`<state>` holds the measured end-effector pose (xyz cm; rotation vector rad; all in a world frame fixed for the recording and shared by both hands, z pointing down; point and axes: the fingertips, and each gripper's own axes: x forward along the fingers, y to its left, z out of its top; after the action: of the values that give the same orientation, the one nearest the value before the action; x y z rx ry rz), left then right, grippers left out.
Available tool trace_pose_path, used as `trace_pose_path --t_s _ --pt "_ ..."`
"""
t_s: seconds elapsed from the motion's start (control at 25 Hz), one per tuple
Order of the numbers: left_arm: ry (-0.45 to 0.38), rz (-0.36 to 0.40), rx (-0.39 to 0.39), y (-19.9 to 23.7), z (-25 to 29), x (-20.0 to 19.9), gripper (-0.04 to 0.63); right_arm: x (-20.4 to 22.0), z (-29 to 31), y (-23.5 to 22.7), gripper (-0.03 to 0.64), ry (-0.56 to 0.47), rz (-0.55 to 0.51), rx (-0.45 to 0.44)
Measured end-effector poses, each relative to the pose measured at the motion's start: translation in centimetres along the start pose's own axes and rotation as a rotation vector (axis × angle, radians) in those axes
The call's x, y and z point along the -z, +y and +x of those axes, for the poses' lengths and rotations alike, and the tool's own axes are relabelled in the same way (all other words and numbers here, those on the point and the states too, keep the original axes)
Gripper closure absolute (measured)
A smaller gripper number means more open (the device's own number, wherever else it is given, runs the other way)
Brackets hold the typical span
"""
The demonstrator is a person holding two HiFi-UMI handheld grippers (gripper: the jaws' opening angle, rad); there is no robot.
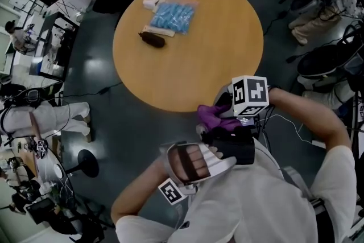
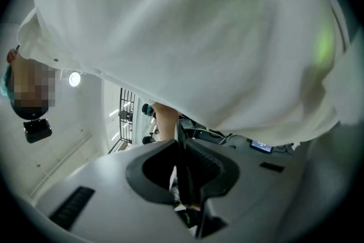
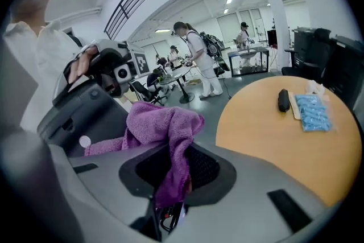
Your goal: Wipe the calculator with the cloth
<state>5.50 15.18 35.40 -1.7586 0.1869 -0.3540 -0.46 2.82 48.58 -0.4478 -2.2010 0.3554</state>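
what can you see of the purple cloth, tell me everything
The purple cloth looks like soft, fuzzy microfibre, crumpled. One fold is pinched in the right gripper, a tail trailing down between its jaws; the rest bunches above them and spreads left, apparently onto the dark calculator. It hangs in the air just off the round table.

**Three Camera Vantages**

Head view looks steeply down on the round wooden desk (image 1: 216, 54). Right gripper view faces across it from low beside; both catch the purple terry cloth (image 1: 216, 116) and blue plastic packet (image 1: 173, 17). Left gripper view faces a white shirt (image 2: 187, 37), close.
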Motion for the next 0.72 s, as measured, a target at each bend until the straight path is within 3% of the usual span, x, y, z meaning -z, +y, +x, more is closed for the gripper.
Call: trace_pose_path --t_s 0.12,0.2,0.32,0.4,0.48,0.6,0.72 --pt "0.016 -0.011 -0.011 0.0 0.1 0.3 0.535 2.2 1.0 -1.6 0.531 0.045 0.018 0.038" --pt "0.038 -0.013 -0.012 -0.4 0.1 0.7 0.544 4.0 0.6 -3.9 0.531 0.068 0.021 0.117" --pt "0.081 -0.030 -0.010 -0.7 0.0 2.0 0.548 3.6 -4.9 -5.9 0.531 -0.048 0.044 0.267" --pt "0.119 -0.038 0.001 -1.4 -0.1 3.4 0.549 0.9 -10.6 -3.3 0.532 -0.173 -0.018 0.322" --pt "0.156 -0.043 0.015 -2.2 -0.1 5.0 0.549 -2.3 -15.0 2.1 0.531 -0.237 -0.155 0.311" --pt "0.180 -0.050 0.020 -2.6 0.1 6.4 0.549 -4.8 -16.0 8.6 0.531 -0.246 -0.227 0.264" --pt "0.166 -0.028 0.004 -1.6 0.5 6.0 0.549 -3.9 -12.6 9.6 0.531 -0.192 -0.223 0.230"
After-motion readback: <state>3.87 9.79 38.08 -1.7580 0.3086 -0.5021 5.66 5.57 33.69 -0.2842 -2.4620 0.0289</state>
